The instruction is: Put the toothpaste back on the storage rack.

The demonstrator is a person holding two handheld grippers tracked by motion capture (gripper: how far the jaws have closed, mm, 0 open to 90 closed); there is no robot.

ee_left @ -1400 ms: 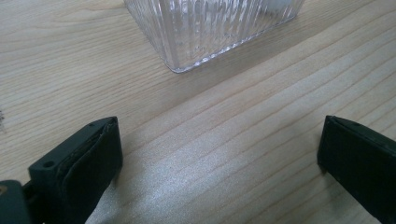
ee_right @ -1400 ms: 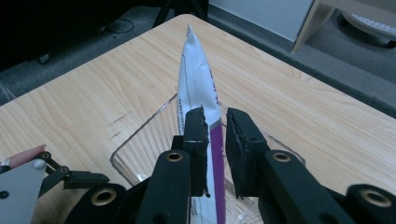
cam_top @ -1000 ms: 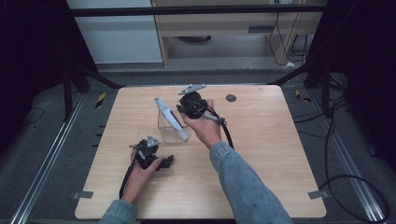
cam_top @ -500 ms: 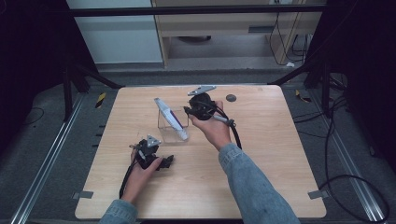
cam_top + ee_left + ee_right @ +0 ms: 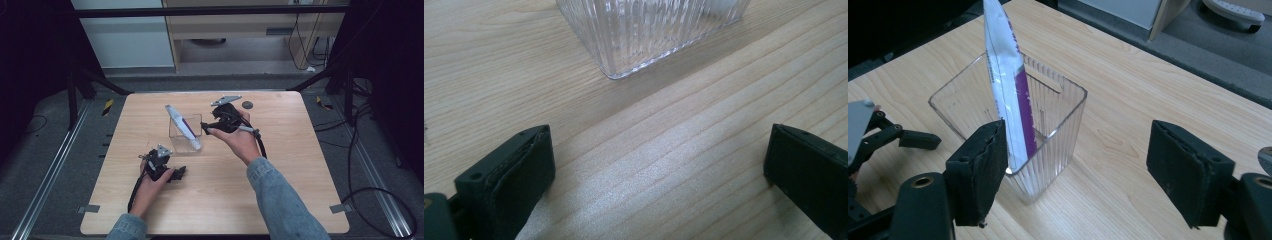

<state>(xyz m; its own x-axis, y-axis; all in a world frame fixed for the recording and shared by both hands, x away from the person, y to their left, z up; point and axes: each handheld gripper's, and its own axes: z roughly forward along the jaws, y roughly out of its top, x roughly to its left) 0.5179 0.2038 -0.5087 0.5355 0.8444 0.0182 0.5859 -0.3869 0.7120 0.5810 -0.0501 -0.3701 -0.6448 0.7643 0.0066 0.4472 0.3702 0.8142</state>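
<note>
A clear ribbed plastic container [image 5: 184, 133] [image 5: 1013, 130] [image 5: 649, 30] stands on the wooden table [image 5: 280, 165]. A white and purple tube-like packet [image 5: 182, 125] [image 5: 1005, 90] leans inside it, sticking out over the rim. My right gripper [image 5: 206, 128] [image 5: 1075, 172] hovers just right of the container, open, with nothing between its jaws. My left gripper [image 5: 175, 172] [image 5: 659, 165] rests low on the table in front of the container, open and empty.
A small dark round disc [image 5: 247, 105] lies near the table's far edge. Cables trail from both grippers toward the person. Dark metal frame legs and floor rails surround the table; a cabinet stands beyond it.
The right gripper has drawn back to the right, away from the container, leaving the packet inside. The left gripper has stayed put.
</note>
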